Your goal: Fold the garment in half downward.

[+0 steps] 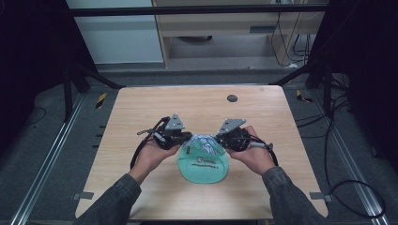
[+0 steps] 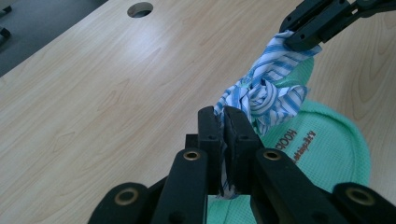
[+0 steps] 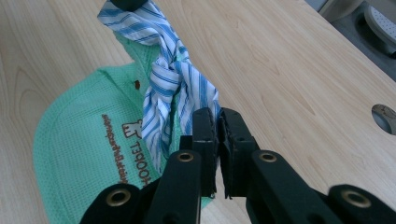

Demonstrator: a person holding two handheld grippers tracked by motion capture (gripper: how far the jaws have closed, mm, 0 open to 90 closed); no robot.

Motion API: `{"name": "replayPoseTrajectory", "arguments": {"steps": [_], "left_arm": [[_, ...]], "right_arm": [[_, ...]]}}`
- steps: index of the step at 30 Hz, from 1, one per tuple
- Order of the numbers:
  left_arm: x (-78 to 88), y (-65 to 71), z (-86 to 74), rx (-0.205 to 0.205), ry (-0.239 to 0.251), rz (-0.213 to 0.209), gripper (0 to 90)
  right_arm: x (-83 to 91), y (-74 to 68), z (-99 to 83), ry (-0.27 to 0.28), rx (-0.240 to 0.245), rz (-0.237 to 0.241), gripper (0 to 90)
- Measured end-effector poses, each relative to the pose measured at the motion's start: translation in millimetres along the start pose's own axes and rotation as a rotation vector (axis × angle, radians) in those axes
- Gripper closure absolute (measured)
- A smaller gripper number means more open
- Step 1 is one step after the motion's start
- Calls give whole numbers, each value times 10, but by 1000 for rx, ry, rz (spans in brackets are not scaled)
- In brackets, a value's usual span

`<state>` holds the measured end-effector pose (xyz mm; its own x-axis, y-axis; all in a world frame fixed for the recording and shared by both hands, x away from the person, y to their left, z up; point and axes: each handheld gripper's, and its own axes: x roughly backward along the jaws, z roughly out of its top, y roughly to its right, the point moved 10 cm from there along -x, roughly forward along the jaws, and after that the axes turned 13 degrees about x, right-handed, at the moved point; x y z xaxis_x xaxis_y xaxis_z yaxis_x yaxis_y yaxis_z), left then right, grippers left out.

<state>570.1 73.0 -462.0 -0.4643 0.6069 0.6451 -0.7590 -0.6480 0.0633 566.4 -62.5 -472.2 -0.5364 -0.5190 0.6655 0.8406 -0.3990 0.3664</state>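
Fingers of left gripper [image 2: 223, 122] and right gripper [image 3: 217, 122] clamp the striped cloth [image 2: 264, 93] ends above green cloth [image 1: 202, 164], mid-worktop [image 1: 141, 108]. Advice: keep even tension, lower together.

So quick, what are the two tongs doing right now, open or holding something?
Left tongs: closed on one end of the blue-striped cloth.
Right tongs: closed on the other end of that cloth, above the green waffle cloth on the table.

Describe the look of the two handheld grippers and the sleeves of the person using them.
Both the left gripper and the right gripper are black, each topped by a grey three-cornered plate and trailing a black cable. Their jaws are flat black blocks on arms with brass-coloured rivets. The person wears dark grey sleeves.
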Motion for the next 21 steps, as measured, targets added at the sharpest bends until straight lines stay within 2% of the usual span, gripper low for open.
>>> {"name": "replayPoseTrajectory", "arguments": {"steps": [9,16,21], "left_arm": [[53,116,-159,-21,-4,-14,859],[52,152,-274,-21,-13,-21,859],[69,189,-313,-13,0,-29,858]], "right_arm": [[39,-157,-40,3,25,17,853],[36,-273,-65,-2,47,31,853],[60,-335,-83,6,46,37,852]]}}
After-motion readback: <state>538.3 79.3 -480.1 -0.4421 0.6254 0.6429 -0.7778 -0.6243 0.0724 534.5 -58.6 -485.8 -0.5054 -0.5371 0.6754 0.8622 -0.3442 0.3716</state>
